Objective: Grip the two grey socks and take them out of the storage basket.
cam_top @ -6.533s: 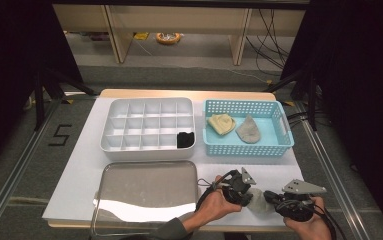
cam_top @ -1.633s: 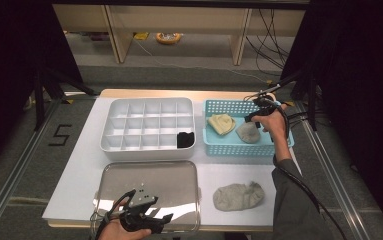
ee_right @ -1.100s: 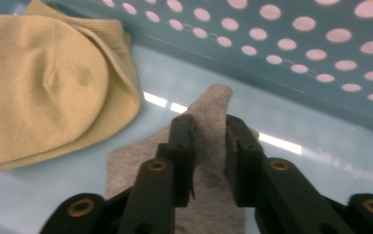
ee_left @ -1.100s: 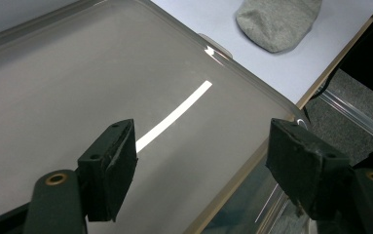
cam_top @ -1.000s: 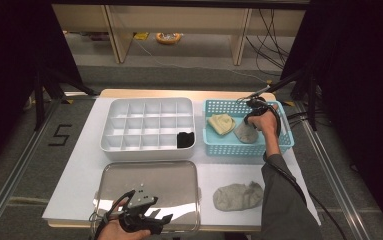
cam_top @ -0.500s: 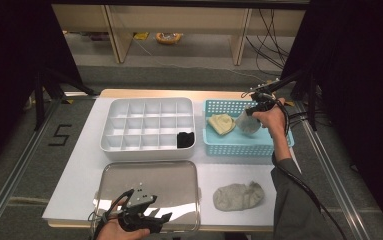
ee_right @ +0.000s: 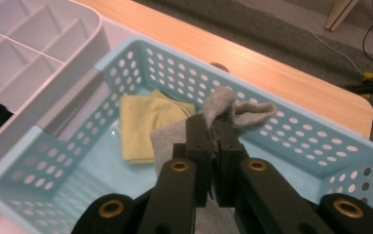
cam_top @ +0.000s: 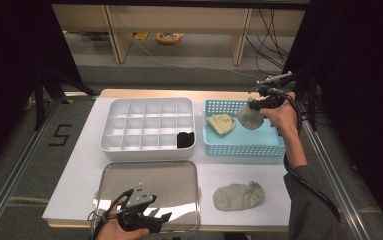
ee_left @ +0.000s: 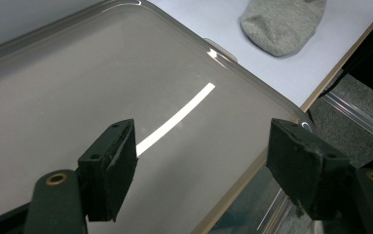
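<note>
Right gripper (ee_right: 214, 139) clamped on a grey sock (ee_right: 233, 109), sock lifted above the blue basket (cam_top: 274, 145). Yellow cloth (cam_top: 221, 123) lies in basket. Divided tray (cam_top: 149, 125): one black item (cam_top: 185, 139) in near-right cell. Left gripper (ee_left: 201, 170) jaws wide over the steel tray (ee_left: 77, 97). Second sock (cam_top: 238, 195) on table (cam_top: 79, 165).

- High view: looking forward and down from above the near edge of the white rectangular table (cam_top: 79, 150), taking in its whole top.
- Left gripper view: sitting close over the shiny rectangular metal tray (ee_left: 52, 87), sharing it with the high view.
- Right gripper view: looking closely down into the pale blue perforated plastic basket (ee_right: 291, 131), likewise shared.
</note>
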Demonstrator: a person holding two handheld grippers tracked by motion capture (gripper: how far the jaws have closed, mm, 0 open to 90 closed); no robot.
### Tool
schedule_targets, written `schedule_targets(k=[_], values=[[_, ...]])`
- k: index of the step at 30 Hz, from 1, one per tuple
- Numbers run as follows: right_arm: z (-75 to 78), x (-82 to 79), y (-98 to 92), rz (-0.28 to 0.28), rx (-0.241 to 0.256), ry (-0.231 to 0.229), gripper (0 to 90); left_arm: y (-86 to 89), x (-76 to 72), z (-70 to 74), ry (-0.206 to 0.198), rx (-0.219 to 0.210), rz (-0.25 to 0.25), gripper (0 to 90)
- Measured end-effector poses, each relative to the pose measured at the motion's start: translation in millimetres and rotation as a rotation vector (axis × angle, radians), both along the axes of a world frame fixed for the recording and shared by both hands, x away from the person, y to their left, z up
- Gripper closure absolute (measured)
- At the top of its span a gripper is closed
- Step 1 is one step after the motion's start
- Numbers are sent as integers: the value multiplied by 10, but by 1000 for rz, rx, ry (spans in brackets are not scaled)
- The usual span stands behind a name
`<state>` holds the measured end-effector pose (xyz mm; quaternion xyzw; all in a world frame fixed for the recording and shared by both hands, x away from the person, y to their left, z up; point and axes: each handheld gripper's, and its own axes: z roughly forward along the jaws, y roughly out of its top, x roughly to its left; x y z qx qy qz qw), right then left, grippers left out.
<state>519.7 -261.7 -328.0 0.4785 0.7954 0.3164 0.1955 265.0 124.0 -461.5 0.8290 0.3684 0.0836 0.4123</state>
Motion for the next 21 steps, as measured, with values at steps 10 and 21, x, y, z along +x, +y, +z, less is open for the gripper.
schedule_targets(k=[10, 21], values=[[192, -265, 3, 51, 19, -46, 885, 8, 4, 11, -5, 0, -3, 263], [195, -510, -14, 96, 62, -61, 885, 15, 17, 0, -6, 13, 0, 263]])
